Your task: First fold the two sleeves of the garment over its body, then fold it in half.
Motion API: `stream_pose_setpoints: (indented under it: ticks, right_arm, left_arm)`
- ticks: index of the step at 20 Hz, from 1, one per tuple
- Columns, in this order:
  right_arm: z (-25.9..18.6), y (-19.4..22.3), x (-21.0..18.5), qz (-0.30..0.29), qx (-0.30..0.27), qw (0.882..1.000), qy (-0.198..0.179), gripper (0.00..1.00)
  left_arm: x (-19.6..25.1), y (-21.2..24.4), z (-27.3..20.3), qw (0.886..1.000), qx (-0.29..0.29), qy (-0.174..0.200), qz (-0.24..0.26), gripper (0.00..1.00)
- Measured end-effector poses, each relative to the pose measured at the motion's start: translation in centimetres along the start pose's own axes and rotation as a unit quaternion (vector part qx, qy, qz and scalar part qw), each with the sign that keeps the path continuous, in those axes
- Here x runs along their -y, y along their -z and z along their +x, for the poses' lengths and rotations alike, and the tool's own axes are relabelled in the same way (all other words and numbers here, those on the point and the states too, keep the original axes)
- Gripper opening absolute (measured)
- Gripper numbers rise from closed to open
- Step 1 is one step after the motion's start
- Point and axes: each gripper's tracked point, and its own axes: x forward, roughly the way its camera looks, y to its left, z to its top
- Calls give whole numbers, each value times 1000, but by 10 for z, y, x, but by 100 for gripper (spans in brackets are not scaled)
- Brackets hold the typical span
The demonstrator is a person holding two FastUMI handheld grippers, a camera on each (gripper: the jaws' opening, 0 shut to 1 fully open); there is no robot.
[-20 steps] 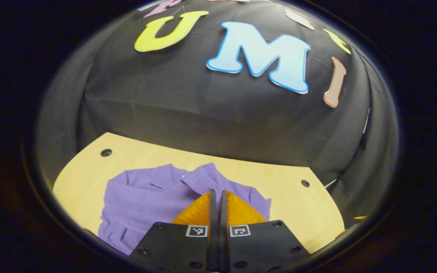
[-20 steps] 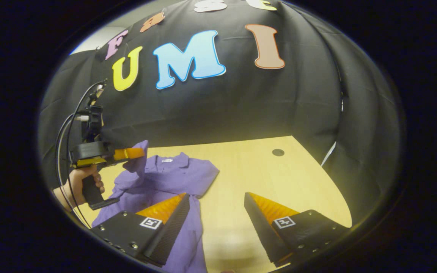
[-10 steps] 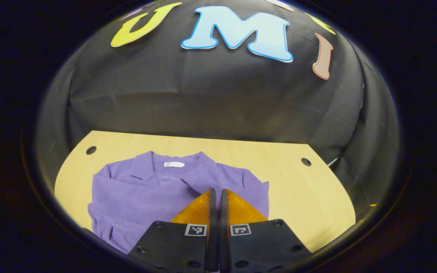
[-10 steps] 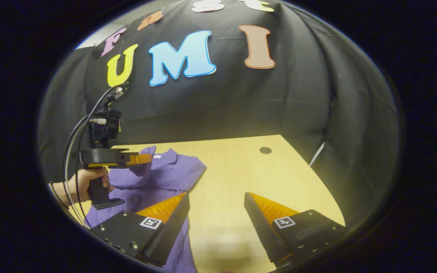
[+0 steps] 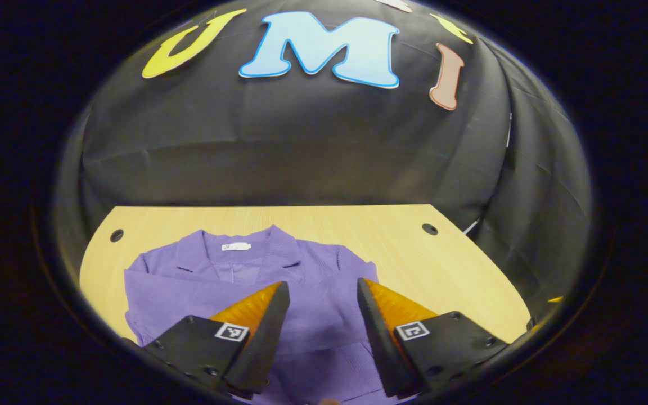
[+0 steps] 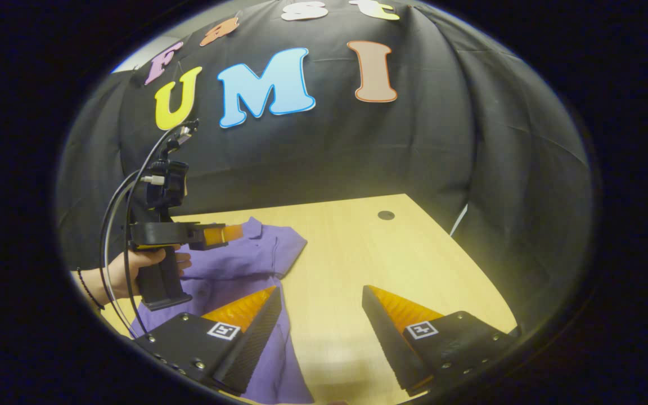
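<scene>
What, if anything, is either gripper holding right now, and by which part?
Nothing is held. The left gripper is open above the purple garment; the right gripper is open over the table.

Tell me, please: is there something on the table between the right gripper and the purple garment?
No, nothing visible stands in the way. The right gripper has its jaws open above the bare wooden table, and the purple garment lies just beside its left jaw. The left gripper hovers over the garment's far part.

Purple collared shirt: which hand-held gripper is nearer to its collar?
Left. The left hand-held gripper hangs open over the purple collared shirt, close to its collar; the right hand-held gripper is open nearer the hem.
</scene>
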Motion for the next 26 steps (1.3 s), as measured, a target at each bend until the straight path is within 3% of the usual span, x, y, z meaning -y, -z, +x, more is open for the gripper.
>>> stream_pose_setpoints:
  ticks: [1, 3, 4, 5, 12, 26]
  right_arm:
    - [-3, 3, -2, -3, 0, 1000, 3, 92]
    - [-10, 9, -7, -5, 0, 1000, 6, 92]
    - [-13, 13, -11, -5, -3, 1000, 7, 92]
    - [-17, 19, -14, -6, -7, 1000, 9, 92]
    - [-27, 56, -35, -22, -32, 999, 14, 92]
    - [-46, 148, -93, -81, -110, 991, 8, 92]
  left_arm:
    - [-4, 1, -6, 1000, 4, -2, 5, 81]
    - [-11, 3, -21, 1000, 10, -7, 12, 81]
    - [-15, 5, -29, 1000, 13, -5, 10, 93]
    - [-19, 6, -39, 1000, 16, -5, 5, 96]
    - [-77, 28, -112, 999, 27, -34, -18, 96]
    - [-163, 165, -251, 995, -47, -81, -37, 96]
